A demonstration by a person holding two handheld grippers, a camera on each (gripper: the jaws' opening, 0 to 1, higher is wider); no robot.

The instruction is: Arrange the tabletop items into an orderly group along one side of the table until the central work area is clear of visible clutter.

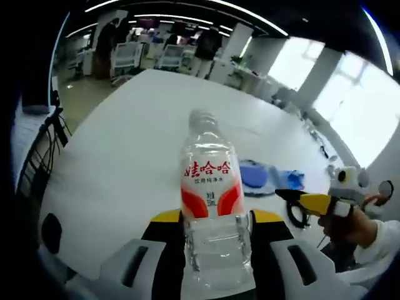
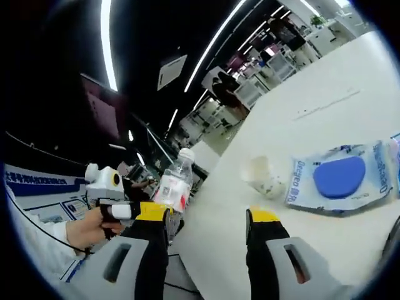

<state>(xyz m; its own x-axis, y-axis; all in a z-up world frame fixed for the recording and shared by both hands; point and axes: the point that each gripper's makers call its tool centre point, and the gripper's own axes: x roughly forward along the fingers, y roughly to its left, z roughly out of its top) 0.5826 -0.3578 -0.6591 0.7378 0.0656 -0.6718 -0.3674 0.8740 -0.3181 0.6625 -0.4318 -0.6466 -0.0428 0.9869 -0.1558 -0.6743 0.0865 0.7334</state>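
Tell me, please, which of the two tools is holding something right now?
The left tool: its jaws clamp the water bottle with the red-and-white label. The right tool has open jaws with nothing between them, above the white table.

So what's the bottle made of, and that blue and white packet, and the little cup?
The water bottle looks like thin clear plastic: you see straight through it, and it has a glossy red and white label. The packet seems to be soft plastic film, shiny and wrinkled, with something blue inside. The cup is whitish and cloudy, probably plastic, though paper is possible. The left gripper holds the bottle.
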